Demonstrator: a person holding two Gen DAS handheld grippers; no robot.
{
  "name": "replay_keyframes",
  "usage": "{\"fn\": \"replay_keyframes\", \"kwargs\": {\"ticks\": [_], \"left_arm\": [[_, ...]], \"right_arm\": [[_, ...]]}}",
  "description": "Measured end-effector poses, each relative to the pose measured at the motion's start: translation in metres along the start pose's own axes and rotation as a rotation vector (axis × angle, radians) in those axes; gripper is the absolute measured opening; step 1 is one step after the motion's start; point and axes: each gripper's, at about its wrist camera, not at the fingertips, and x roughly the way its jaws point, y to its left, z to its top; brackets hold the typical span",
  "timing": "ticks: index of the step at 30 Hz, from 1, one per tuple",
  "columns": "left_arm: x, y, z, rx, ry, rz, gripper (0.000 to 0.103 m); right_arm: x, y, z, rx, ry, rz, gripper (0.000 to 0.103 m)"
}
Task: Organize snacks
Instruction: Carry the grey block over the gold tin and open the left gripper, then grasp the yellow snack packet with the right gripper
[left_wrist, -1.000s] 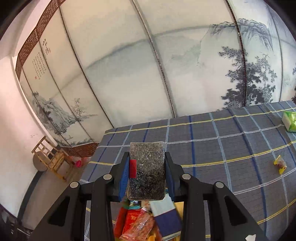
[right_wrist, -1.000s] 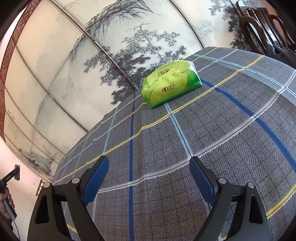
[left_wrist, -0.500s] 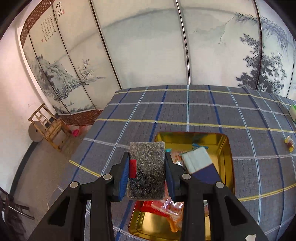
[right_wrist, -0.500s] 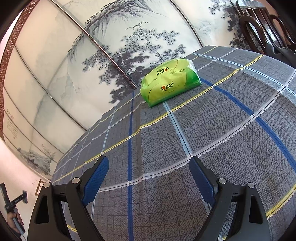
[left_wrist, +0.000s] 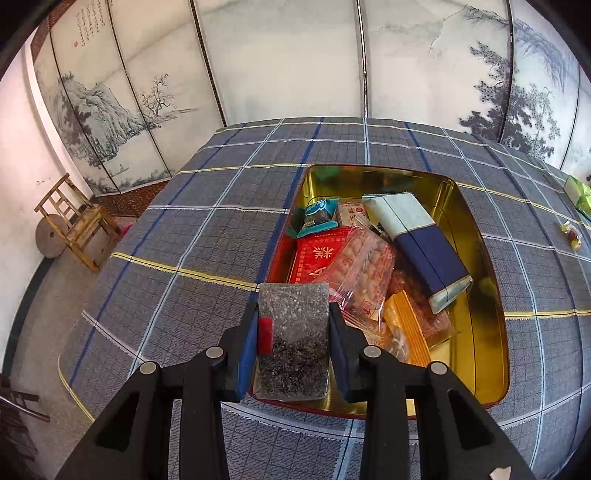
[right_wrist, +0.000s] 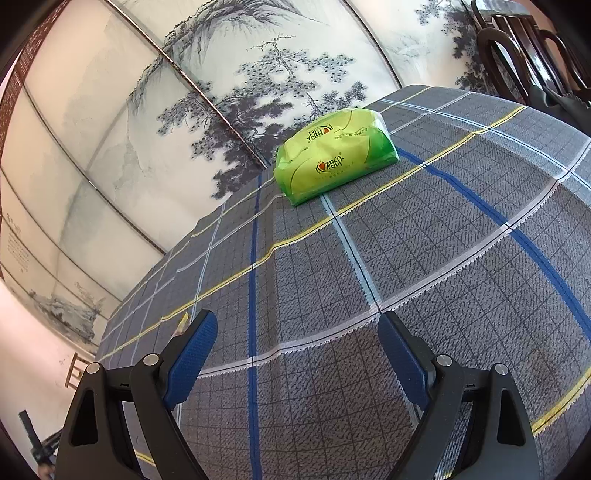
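Dark speckled snack slab (left_wrist: 293, 339), flat and clear-wrapped with a small red tab on one side, clamped edge to edge in the left tongs (left_wrist: 293, 347). Held by its long sides, likely so it hangs flat and can drop clean once the pads let go.

It sits over the near left corner of the gold tin (left_wrist: 476, 266), above the rim, not yet inside. That corner reads as the open spot.

Tin already crowded: red packet (left_wrist: 317, 254) flat at the left, clear bag of pale biscuits (left_wrist: 364, 269) leaning across it, teal sachet (left_wrist: 317, 216) at the far end, blue-and-pale box (left_wrist: 421, 247) lying diagonally, orange packet (left_wrist: 404, 328) near the front. Right side of the tin floor shows bare.

One small wrapped sweet (left_wrist: 571, 234) loose on the plaid table (left_wrist: 192, 229), well apart from the tin. Probably still to collect.

Right tongs (right_wrist: 297, 349) spread wide, nothing between them, low over bare cloth. Green tissue pack (right_wrist: 334, 157) lies well beyond them near the far edge. This hand looks parked, out of the way of the drop.
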Motion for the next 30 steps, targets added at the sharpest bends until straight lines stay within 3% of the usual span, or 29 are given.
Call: {"fn": "replay_keyframes", "kwargs": {"ticks": [11,15,20,24,25,26,28,30], "left_arm": [[0.007,-0.002,-0.011,-0.042,-0.006,-0.113,0.031],[0.017,-0.002,-0.015,-0.065,-0.004,-0.139,0.031],[0.026,-0.003,-0.017,-0.051,-0.017,-0.143,0.031],[0.020,-0.005,-0.021,-0.038,-0.073,-0.162,0.034],[0.017,-0.005,-0.021,-0.040,-0.097,-0.169,0.046],[0.012,-0.005,-0.021,-0.041,-0.125,-0.167,0.066],[-0.004,-0.003,-0.020,-0.051,-0.216,-0.165,0.090],[-0.022,0.000,-0.020,-0.044,-0.295,-0.181,0.095]], "right_arm": [[0.002,0.010,0.002,-0.037,0.022,-0.037,0.092],[0.008,0.026,0.002,-0.101,0.068,-0.096,0.092],[0.004,0.075,-0.004,-0.251,0.065,-0.112,0.092],[0.015,0.128,-0.014,-0.415,0.082,-0.118,0.092],[0.020,0.140,-0.018,-0.456,0.088,-0.123,0.092],[0.026,0.151,-0.022,-0.495,0.096,-0.131,0.092],[0.040,0.170,-0.030,-0.558,0.115,-0.145,0.092],[0.053,0.184,-0.035,-0.597,0.123,-0.161,0.092]]}}
